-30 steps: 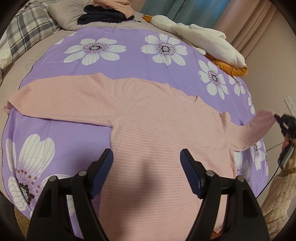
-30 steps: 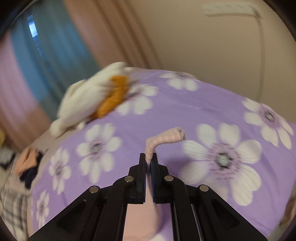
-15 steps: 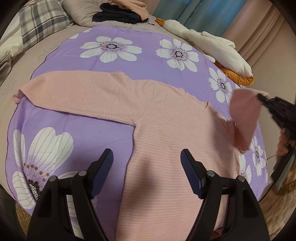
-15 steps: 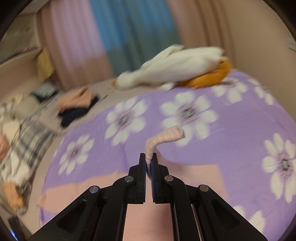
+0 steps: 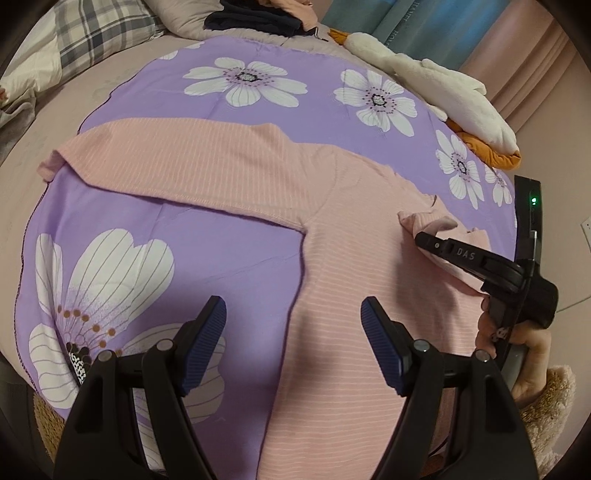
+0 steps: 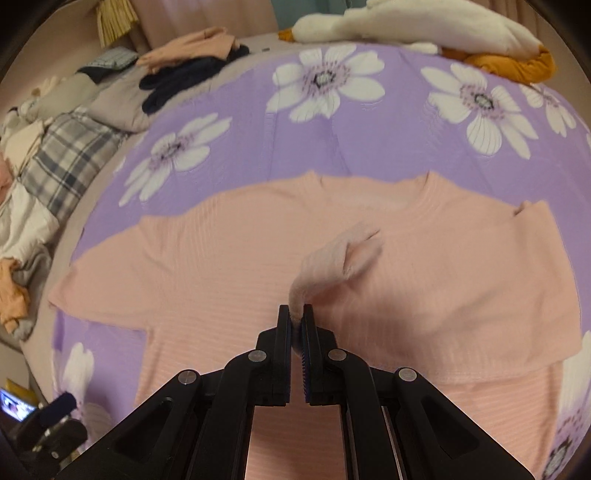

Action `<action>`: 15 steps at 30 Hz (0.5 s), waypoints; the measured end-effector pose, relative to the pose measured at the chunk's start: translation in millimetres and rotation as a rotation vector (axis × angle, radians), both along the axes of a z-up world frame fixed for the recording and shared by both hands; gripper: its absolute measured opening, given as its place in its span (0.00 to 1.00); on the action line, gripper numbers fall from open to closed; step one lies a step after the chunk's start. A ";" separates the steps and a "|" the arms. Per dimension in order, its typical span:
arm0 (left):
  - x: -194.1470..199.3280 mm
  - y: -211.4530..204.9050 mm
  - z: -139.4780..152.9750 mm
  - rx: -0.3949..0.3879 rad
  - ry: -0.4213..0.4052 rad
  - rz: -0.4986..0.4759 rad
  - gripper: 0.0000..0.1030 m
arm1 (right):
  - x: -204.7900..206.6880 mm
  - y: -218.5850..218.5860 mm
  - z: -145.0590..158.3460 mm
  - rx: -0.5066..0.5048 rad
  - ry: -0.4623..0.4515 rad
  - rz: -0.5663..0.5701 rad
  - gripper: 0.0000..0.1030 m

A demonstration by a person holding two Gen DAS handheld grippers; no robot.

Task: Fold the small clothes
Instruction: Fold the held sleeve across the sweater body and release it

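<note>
A pink long-sleeved top (image 5: 354,258) (image 6: 229,266) lies flat on a purple flowered sheet (image 5: 207,251) (image 6: 369,133). Its left sleeve (image 5: 177,162) stretches out sideways. My right gripper (image 6: 296,317) (image 5: 419,240) is shut on the cuff of the right sleeve (image 6: 332,258) and holds it over the chest of the top, so that sleeve lies folded across the body. My left gripper (image 5: 293,325) hangs open above the top's lower left side edge, with nothing between its blue pads (image 5: 207,332).
A white plush and an orange cloth (image 5: 443,92) (image 6: 443,26) lie at the sheet's far right edge. Dark and pink folded clothes (image 5: 258,18) (image 6: 192,62) sit at the back. A plaid pillow (image 5: 96,33) (image 6: 70,162) lies at the left. A hand in a fleecy sleeve (image 5: 532,369) holds the right gripper.
My right gripper has carried the right sleeve's cuff from out beyond the sheet's right side in over the top's chest, folding the sleeve inward. The left gripper has drifted slightly and stayed open.
</note>
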State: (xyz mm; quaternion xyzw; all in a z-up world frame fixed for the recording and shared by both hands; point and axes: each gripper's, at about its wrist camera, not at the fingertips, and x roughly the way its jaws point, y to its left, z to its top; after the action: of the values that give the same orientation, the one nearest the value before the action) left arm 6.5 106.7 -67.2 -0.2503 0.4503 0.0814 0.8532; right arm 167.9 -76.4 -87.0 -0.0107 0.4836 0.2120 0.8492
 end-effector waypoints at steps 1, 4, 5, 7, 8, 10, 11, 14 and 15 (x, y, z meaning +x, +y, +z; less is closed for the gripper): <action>0.0 -0.1 -0.7 -0.001 0.003 0.000 0.73 | 0.6 2.0 -2.9 -0.005 0.006 0.001 0.06; 1.3 -1.3 -2.2 -0.002 0.008 -0.002 0.73 | 1.8 5.1 -12.7 -0.020 0.037 0.006 0.06; 1.4 -1.9 -2.3 -0.002 0.007 -0.005 0.73 | 2.1 5.4 -15.8 -0.019 0.046 0.005 0.06; 2.6 -3.2 -1.9 -0.002 0.003 -0.010 0.74 | 2.0 4.4 -19.8 -0.016 0.064 0.008 0.06; 3.7 -3.7 -1.8 -0.002 0.003 -0.013 0.74 | 2.4 3.5 -20.1 -0.011 0.070 0.009 0.07; 5.6 -4.7 -1.1 -0.007 0.003 -0.020 0.74 | 2.1 1.7 -18.0 0.007 0.089 0.018 0.11; 6.6 -5.5 -0.7 -0.008 0.003 -0.023 0.74 | 1.4 1.2 -16.5 0.015 0.096 0.026 0.20; 10.8 -8.1 2.5 -0.004 -0.005 -0.033 0.75 | -4.1 -0.9 -8.0 0.012 0.073 0.042 0.47; 12.6 -9.1 3.9 -0.002 -0.008 -0.037 0.75 | -6.7 -1.5 -4.4 0.002 0.057 0.045 0.49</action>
State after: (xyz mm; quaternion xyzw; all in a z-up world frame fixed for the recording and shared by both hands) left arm 19.1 97.6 -63.3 -0.2431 0.4515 0.0644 0.8561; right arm 161.1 -77.8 -91.4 -0.0149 0.5072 0.2317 0.8299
